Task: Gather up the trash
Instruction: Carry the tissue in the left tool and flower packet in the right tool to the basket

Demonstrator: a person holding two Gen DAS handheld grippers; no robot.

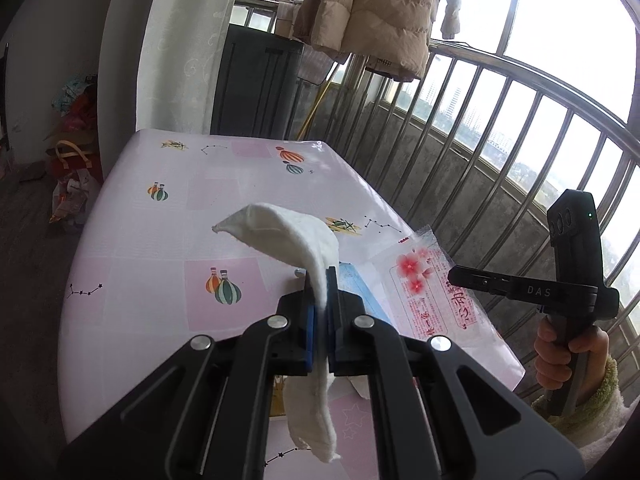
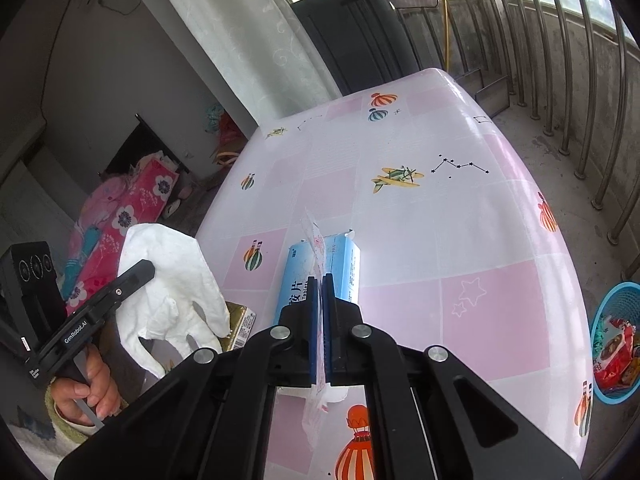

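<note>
My left gripper [image 1: 320, 280] is shut on a white cotton pad [image 1: 292, 236] and holds it above the table; the pad droops below the fingers and also shows in the right wrist view [image 2: 176, 280]. My right gripper [image 2: 321, 280] is shut on a thin clear wrapper printed with red flowers [image 2: 314, 240], seen flat-on in the left wrist view [image 1: 432, 292]. A light blue medicine box [image 2: 344, 264] lies on the pink tablecloth [image 2: 440, 208] just under both grippers. A gold-coloured packet [image 2: 240, 320] lies beside it.
A blue basket [image 2: 618, 344] holding red wrappers stands on the floor right of the table. A steel railing [image 1: 500, 128] runs along the table's right side. A curtain [image 1: 180, 48] and dark cabinet [image 1: 256, 84] stand beyond the far edge. Bags [image 1: 72, 152] lie left.
</note>
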